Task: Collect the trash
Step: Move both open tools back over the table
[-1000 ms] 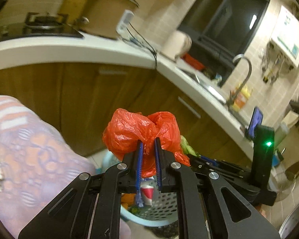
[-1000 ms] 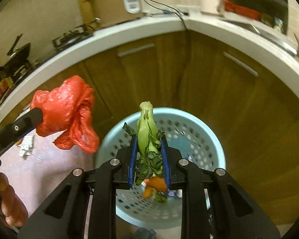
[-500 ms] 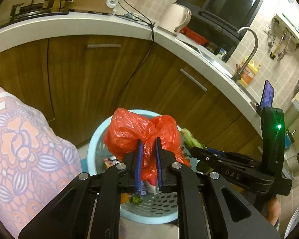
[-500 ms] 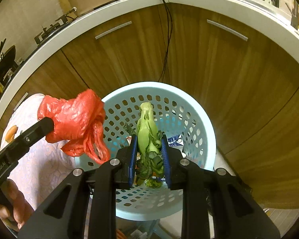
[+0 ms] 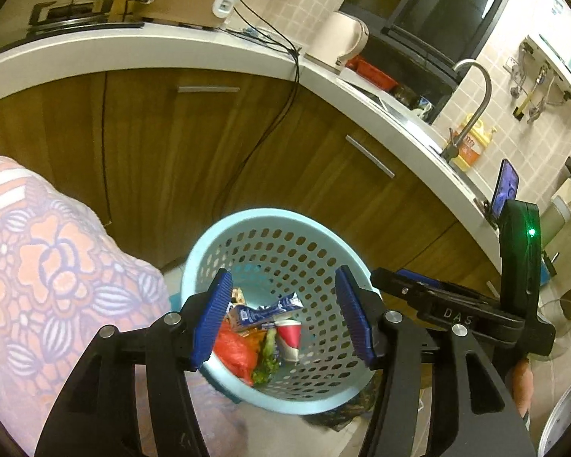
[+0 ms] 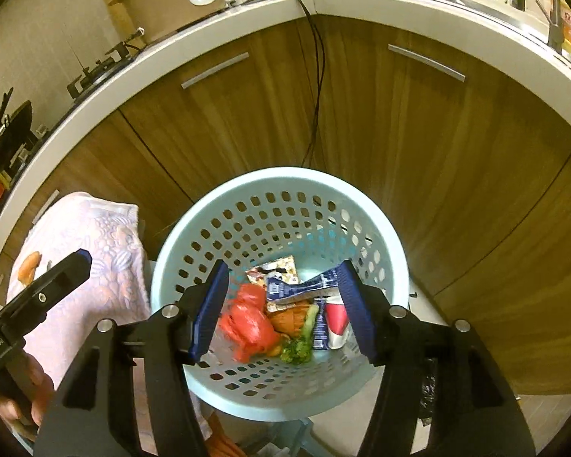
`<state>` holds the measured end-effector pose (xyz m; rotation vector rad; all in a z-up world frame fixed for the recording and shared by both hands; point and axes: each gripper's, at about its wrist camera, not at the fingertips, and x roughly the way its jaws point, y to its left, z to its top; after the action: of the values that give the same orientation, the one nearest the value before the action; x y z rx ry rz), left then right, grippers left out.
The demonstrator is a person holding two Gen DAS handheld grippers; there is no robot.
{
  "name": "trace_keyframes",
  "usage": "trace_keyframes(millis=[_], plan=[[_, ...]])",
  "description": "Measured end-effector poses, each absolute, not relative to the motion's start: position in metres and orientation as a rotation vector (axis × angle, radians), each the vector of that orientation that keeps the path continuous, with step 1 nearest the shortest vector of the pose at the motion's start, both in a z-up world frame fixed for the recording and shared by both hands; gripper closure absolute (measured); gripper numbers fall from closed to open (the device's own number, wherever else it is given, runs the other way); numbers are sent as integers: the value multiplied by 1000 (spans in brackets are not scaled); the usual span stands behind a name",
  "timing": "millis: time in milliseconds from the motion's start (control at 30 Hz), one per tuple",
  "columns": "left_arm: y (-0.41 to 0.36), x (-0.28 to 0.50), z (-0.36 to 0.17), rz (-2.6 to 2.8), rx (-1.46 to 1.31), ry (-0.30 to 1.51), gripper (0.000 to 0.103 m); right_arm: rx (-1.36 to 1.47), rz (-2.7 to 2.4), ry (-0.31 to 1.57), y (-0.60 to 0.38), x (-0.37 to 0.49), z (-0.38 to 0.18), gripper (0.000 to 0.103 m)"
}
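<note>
Four fingers [image 6: 352,306] spread, one basket [image 6: 179,262]

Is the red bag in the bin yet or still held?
In. The red bag lies at the bottom of the blue bin; both the left gripper and right gripper are open, empty.

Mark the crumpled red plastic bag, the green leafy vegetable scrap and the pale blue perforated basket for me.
Crumpled red plastic bag [image 6: 249,321]: right wrist view, middle of the bag.
Green leafy vegetable scrap [image 6: 297,350]: right wrist view, leafy end.
Pale blue perforated basket [image 6: 285,177]: right wrist view, far rim.
</note>
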<state>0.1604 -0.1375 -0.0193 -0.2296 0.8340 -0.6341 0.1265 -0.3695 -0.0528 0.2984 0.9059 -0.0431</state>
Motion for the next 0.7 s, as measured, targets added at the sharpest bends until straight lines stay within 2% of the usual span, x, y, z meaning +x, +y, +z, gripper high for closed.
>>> trace_keyframes(millis=[367, 700], plan=[[-64, 138, 8, -531, -301, 724, 49, 205, 89, 805, -303, 131, -14, 47], [49, 118, 36, -320, -353, 610, 49, 99, 277, 760, -196, 147, 8, 47]])
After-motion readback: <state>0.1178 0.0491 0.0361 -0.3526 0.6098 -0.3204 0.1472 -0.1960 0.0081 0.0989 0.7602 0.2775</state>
